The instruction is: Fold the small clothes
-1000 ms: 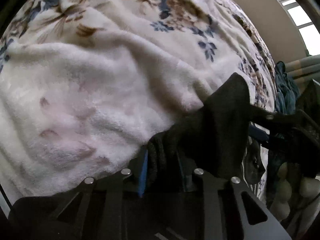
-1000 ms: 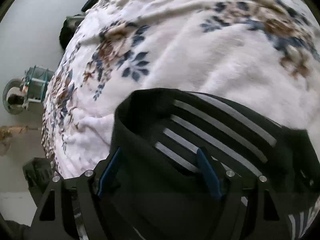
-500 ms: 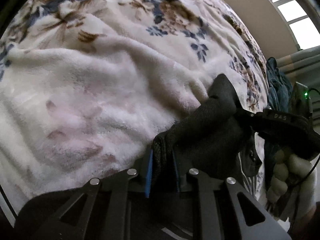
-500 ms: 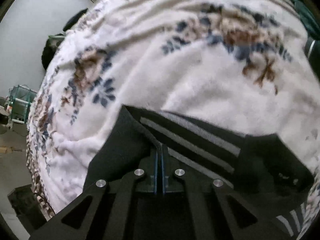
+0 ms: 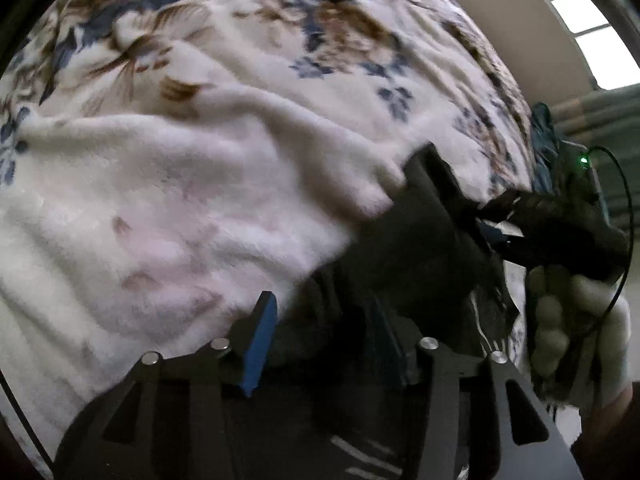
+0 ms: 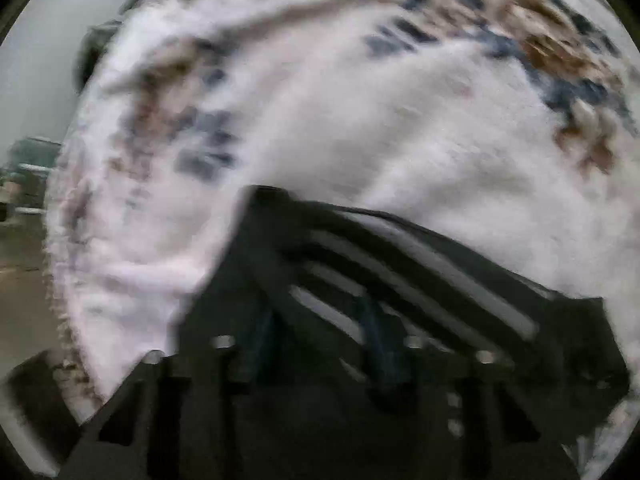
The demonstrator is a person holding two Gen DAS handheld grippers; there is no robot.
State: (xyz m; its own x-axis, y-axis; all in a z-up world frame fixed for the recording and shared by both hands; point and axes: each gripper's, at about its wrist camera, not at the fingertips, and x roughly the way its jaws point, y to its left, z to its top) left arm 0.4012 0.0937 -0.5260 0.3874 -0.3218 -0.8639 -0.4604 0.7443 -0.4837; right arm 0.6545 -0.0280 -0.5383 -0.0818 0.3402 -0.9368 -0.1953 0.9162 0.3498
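On the floral fleece blanket (image 5: pixel 208 184), the left gripper (image 5: pixel 320 336) has just been opening, jaws apart around the black striped garment (image 5: pixel 420 248). The garment runs rightward to the right gripper (image 6: pixel 316 340), whose jaws have likewise just parted, straddling its near striped edge.

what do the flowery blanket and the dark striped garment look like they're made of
Blanket: looks like plush fleece, matte; the sign is its fuzzy, deep pile and soft rolling wrinkles.
Dark garment: seemingly a thin knit or sports fabric, matte black with pale stripes; it drapes limply. Motion blur leaves the weave unclear.
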